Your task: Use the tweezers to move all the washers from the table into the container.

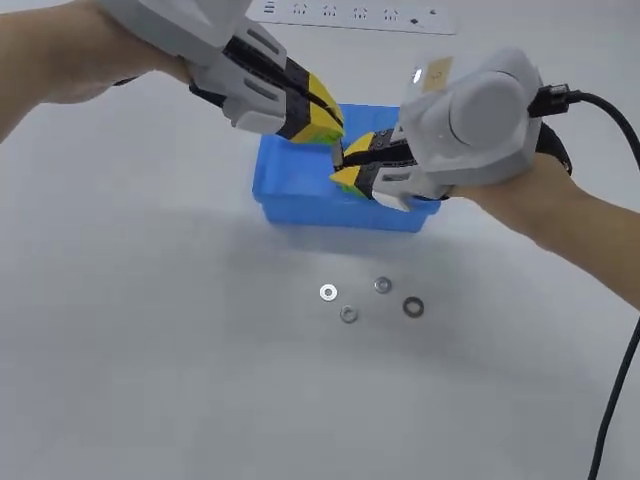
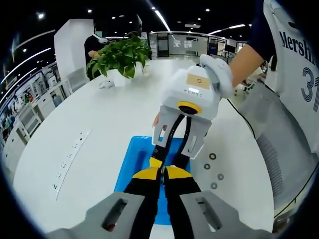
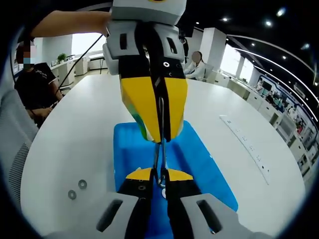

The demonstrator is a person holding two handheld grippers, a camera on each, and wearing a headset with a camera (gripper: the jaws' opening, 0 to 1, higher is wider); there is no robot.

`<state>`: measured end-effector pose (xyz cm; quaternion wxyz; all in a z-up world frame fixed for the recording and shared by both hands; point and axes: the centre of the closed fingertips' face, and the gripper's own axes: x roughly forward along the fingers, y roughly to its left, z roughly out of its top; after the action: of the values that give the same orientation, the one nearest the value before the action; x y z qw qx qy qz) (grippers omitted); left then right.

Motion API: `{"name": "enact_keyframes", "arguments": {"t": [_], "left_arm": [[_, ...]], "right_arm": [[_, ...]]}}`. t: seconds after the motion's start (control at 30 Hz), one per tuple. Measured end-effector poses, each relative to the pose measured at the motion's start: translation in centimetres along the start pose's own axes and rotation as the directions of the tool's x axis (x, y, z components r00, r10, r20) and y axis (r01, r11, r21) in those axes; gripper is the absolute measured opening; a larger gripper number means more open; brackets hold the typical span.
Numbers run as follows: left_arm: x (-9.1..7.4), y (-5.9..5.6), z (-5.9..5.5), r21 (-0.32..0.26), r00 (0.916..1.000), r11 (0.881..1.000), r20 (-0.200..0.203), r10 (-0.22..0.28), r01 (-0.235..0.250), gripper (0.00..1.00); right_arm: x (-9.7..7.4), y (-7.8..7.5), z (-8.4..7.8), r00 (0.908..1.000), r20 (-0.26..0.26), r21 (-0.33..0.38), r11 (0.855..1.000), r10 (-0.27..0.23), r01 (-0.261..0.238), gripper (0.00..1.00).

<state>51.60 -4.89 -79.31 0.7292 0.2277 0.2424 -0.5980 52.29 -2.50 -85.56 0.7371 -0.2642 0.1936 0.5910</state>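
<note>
Both grippers meet tip to tip over the blue container (image 1: 300, 200), whose floor shows in the right gripper view (image 3: 199, 159). A thin metal pair of tweezers (image 3: 160, 149) runs between them. My left gripper (image 1: 335, 125) comes in from the upper left, and its yellow jaws are shut on one end of the tweezers. My right gripper (image 3: 160, 175) is shut on the other end, and in the head view it (image 1: 342, 163) comes in from the right. Several washers (image 1: 328, 292) lie on the white table in front of the container, with two washers (image 3: 82, 184) at the lower left.
A white power strip (image 1: 350, 12) lies behind the container. A black cable (image 1: 618, 390) hangs down the right side. A potted plant (image 2: 119, 55) stands far off on the table. People sit at other tables (image 3: 35, 94). The white tabletop (image 1: 150, 350) stretches wide around the washers.
</note>
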Motion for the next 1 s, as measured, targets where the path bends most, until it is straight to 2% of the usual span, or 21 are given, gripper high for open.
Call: {"name": "enact_keyframes", "arguments": {"t": [0.23,0.5,0.8,1.0], "left_arm": [[-0.1,-0.1,0.1,0.016,1.0000,1.000,-0.004,-0.007,0.007,0.06],[-0.8,-0.4,1.1,0.024,1.0000,1.000,0.009,-0.002,0.002,0.06],[-2.8,-1.0,3.3,0.059,0.9989,0.998,0.033,0.033,-0.035,0.07],[-4.4,-2.4,4.9,0.094,0.9976,0.994,0.044,0.054,-0.058,0.06]], "right_arm": [[0.0,0.0,0.1,1.0000,-0.003,-0.016,1.000,-0.002,0.001,0.11],[-0.9,0.2,1.0,0.9999,0.011,-0.036,0.999,-0.011,0.011,0.11],[-2.8,-0.1,3.1,0.9978,0.040,-0.069,0.996,-0.053,0.056,0.10],[-4.5,0.8,5.0,0.9955,0.065,-0.091,0.993,-0.069,0.075,0.10]]}}
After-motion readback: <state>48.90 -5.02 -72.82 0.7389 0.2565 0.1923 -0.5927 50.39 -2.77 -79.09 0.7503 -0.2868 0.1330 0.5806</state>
